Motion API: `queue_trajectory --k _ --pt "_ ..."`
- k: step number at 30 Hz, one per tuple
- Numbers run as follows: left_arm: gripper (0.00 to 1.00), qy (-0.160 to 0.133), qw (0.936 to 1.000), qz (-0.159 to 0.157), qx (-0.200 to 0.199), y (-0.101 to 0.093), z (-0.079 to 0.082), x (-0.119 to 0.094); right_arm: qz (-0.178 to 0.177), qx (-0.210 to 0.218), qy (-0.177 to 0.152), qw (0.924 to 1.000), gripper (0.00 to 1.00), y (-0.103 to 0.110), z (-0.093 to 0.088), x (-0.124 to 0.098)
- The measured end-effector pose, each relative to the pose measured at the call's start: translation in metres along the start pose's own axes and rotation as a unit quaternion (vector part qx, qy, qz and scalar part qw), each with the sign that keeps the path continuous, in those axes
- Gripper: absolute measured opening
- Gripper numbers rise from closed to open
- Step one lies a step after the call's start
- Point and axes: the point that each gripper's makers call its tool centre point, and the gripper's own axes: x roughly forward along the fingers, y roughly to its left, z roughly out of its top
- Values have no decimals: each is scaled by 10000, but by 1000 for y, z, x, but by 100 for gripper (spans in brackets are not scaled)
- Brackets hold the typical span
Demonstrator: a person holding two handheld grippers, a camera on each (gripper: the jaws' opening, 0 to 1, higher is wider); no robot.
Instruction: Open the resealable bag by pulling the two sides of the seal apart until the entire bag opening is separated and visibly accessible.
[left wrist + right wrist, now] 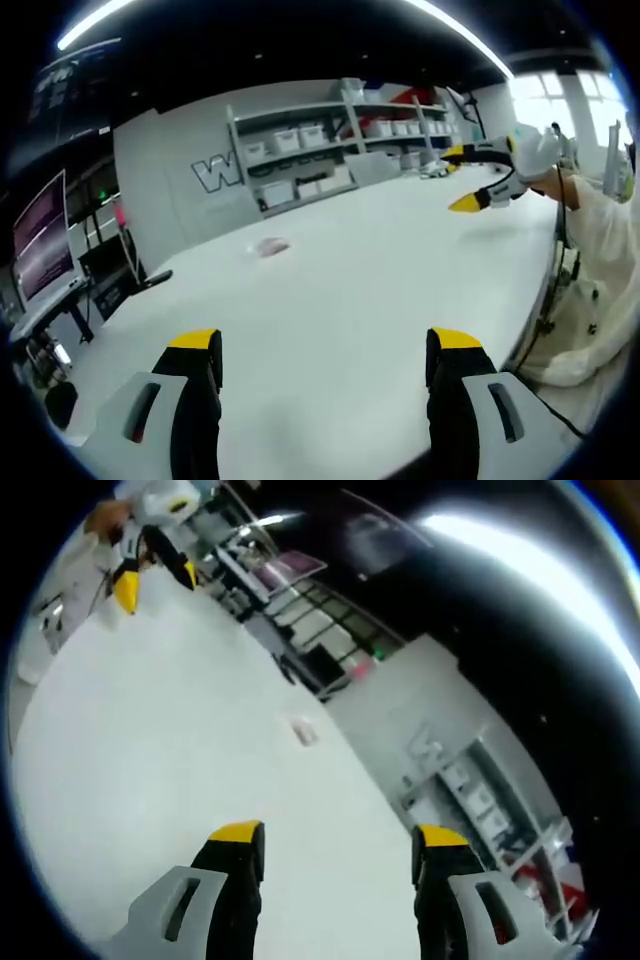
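Big white table point(380, 260) is stretching out ahead of me, and I'm using it as my landmark throughout. Beyond its far edge, shelving point(330, 140) with white bins is standing against a wall.

I'm holding my left gripper point(325, 350) low over the near part of the table, jaws standing wide apart, nothing between them. My right gripper point(335, 845) is likewise hanging over the table, jaws parted and empty. In the left gripper view I'm seeing that right gripper raised near the table's right edge, well off the surface.

The bag point(271, 246) is lying flat out toward the middle of the table, small and pale, well apart from both grippers; in the right gripper view I'm seeing it point(303, 731) as a small patch farther up the table. Too small to tell the seal's state.

My reading: nothing done so far. Reaching, gripping both sides of the seal and pulling apart are all still left.
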Motion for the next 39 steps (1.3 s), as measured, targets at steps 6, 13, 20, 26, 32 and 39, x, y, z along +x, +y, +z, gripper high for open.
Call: queue_trajectory --k 6,13,20,26,32,39 --pt "83 8 10000 -3 -3 0 -1 0 25 -13 -57 10000 59 0 5 6" --pt "83 12 10000 -7 -10 0 -2 0 40 -7 -80 10000 59 1 7 10" --pt "83 4 10000 0 -24 0 -2 0 66 -9 -49 10000 59 2 5 12" --pt "83 14 10000 -17 -25 -1 -2 0 112 -69 -29 9999 59 4 6 15" --pt "83 7 10000 0 -31 -1 -2 -1 149 -123 -14 9998 59 6 6 19" --pt "83 2 10000 4 -42 -1 -3 -2 196 -177 8 9997 59 7 7 22"
